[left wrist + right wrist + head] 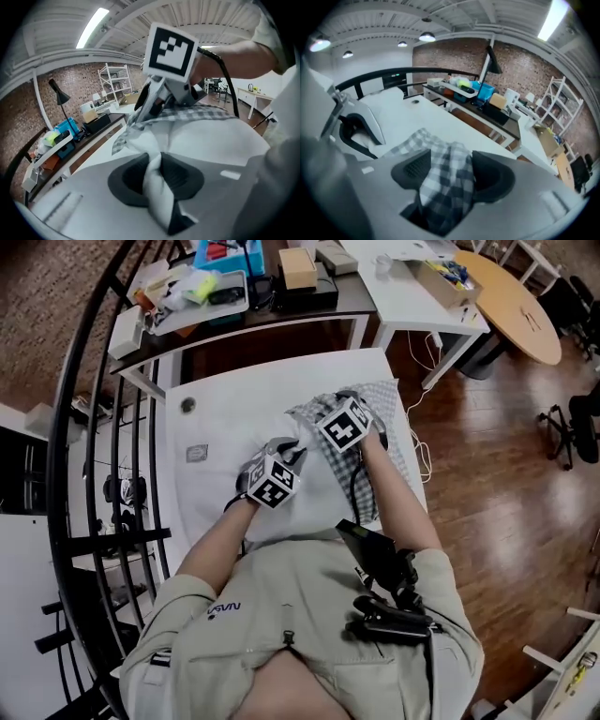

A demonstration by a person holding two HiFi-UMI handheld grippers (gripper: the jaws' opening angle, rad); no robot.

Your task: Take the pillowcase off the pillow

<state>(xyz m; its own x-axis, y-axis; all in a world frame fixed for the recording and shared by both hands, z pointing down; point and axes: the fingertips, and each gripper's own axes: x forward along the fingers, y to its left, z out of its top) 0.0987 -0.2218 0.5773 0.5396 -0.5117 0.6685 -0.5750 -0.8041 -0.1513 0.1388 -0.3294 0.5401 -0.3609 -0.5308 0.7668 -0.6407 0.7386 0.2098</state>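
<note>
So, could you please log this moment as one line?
left gripper: shut on white fabric pillow | right gripper: open, grey-checked cloth pillowcase between jaws | pillowcase: partly off

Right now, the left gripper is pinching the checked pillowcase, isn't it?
Not quite. The left gripper is pinching the white pillow, not the checked pillowcase, which lies further off. The left gripper view shows this.

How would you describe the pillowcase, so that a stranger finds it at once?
On the white table lies a white pillow. Over its far right part is the grey-and-white checked cloth pillowcase, bunched between the right tongs; it is the only patterned fabric there.
</note>
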